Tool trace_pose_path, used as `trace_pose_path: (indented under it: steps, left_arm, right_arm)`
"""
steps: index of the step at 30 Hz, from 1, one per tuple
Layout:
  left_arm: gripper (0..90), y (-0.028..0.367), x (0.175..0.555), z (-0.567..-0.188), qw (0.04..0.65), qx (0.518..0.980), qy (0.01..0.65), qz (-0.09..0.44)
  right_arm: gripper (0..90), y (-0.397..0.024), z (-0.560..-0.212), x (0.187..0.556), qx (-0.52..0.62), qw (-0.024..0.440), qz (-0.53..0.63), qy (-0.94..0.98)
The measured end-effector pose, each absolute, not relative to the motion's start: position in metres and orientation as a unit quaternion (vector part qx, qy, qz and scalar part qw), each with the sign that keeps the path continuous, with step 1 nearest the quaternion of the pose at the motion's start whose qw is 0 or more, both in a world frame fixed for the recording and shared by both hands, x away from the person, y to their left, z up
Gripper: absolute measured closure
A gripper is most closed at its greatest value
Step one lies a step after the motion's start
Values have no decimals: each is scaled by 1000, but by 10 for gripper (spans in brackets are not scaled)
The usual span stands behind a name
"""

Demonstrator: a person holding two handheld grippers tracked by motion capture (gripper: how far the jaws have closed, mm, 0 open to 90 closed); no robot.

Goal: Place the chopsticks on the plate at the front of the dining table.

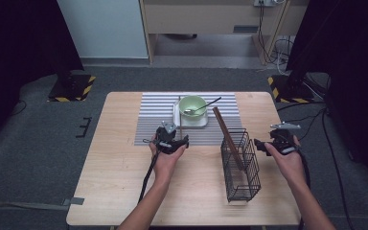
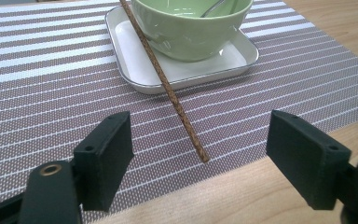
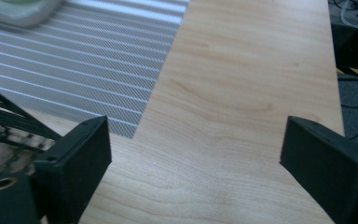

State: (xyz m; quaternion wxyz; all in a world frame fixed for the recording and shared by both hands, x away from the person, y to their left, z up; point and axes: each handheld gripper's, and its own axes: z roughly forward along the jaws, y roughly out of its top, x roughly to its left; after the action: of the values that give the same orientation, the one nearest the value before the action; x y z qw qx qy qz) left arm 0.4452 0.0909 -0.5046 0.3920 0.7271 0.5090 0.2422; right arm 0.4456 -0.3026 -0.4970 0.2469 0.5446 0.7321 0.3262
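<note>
1 brown chopstick (image 2: pixel 168 86) leans on the white tray (image 2: pixel 130 70) under the green bowl (image 2: pixel 191 32); left gripper (image 2: pixel 198 154) gapes empty before it. Right gripper (image 3: pixel 193 158) also empty. Approach low, jaws straddling the tip

Readable text: none — no word, brand or number can be made out in any view.
Signs: yellow-and-black hazard stripes (image 1: pixel 70 87) are seen on the left stand's base plate, and again on the right stand's base (image 1: pixel 287 90) — markings only, no lettering.
Gripper bodies: no label can be read.
Bowl, tray, mat, basket: left unmarked.
</note>
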Motion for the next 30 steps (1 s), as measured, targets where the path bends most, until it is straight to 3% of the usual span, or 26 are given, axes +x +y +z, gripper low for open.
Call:
trace_pose_path:
  steps: [16,21,30]
  left_arm:
    - [109,100,433,-501,398,740,491,231]
    - [105,105,430,-502,398,743,485,234]
    - [97,112,426,-503,405,741,483,232]
  right_arm:
    - [167,-283,-406,432,475,241,386,753]
    - [270,-271,-389,429,452,230,399,764]
    - [375,-254,-373,431,427,216,418,772]
